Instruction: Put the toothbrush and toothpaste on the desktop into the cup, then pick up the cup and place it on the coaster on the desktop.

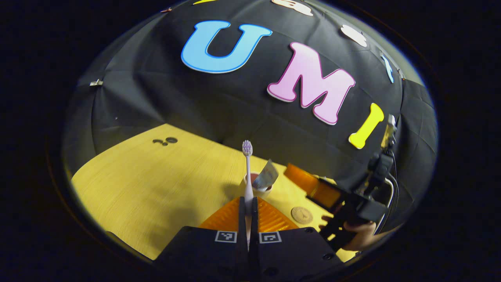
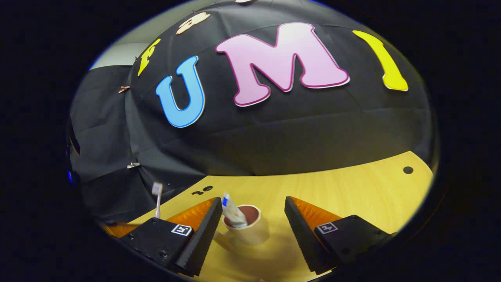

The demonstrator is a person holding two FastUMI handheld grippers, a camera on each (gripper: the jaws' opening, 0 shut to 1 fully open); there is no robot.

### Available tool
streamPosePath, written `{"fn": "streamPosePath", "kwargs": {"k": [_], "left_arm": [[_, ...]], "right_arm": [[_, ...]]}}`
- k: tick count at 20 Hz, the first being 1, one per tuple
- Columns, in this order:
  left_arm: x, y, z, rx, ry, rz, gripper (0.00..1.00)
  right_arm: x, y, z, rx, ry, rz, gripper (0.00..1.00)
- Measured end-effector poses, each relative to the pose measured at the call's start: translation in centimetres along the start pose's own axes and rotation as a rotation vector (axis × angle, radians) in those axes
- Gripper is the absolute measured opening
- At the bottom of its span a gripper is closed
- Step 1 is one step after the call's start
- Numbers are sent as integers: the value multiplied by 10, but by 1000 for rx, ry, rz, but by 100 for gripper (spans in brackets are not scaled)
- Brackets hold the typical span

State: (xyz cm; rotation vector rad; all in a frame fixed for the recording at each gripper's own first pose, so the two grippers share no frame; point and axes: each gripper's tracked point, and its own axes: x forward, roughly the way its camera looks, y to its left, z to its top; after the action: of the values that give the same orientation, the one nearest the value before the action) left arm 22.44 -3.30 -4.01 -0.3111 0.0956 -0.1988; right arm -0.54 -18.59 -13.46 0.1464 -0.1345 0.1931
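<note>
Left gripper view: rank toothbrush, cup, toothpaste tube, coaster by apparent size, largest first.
1. toothbrush, tallest by far, but clamped in the left gripper right at the camera, so nearness inflates it.
2. toothpaste tube and cup look about alike; the cup is partly hidden, so no ranking between them.
3. coaster, smallest.

The table [image 1: 156, 188] is a warm yellow wood tone with fine straight grain, running across the lower half of both views. The toothbrush [image 1: 247, 172], upright at the centre of the left gripper view, has a white handle and pale lilac-and-white bristles. The cup [image 2: 250, 229], low at the centre of the right gripper view, is cream outside and reddish-brown inside. The toothpaste [image 2: 233, 213] in it is white with a blue stripe at its top end. The coaster [image 1: 301, 215], lower right of centre in the left gripper view, is tan with a faint darker emblem.
</note>
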Motion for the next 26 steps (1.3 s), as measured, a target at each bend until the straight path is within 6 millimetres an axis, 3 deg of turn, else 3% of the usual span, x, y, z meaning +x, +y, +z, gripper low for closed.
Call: {"fn": "streamPosePath", "kwargs": {"k": [3, 8, 14, 17, 21, 26], "left_arm": [[23, -3, 31, 32, -87, -13, 6], [63, -5, 59, 82, -194, -47, 6], [109, -14, 69, 179, -269, -83, 6], [130, -13, 64, 174, -304, -101, 6], [151, -3, 43, 182, -298, -110, 6], [149, -1, 19, 196, -263, -138, 9]], "right_arm": [[-20, -29, -9, -4, 25, -46, 98], [-47, -61, -37, 21, 82, -102, 98], [-75, -88, -47, -74, 102, -137, 98], [-89, -101, -48, -112, 104, -172, 98], [-102, -107, -54, -134, 119, -185, 98], [-97, -116, -59, -138, 129, -208, 98]]}}
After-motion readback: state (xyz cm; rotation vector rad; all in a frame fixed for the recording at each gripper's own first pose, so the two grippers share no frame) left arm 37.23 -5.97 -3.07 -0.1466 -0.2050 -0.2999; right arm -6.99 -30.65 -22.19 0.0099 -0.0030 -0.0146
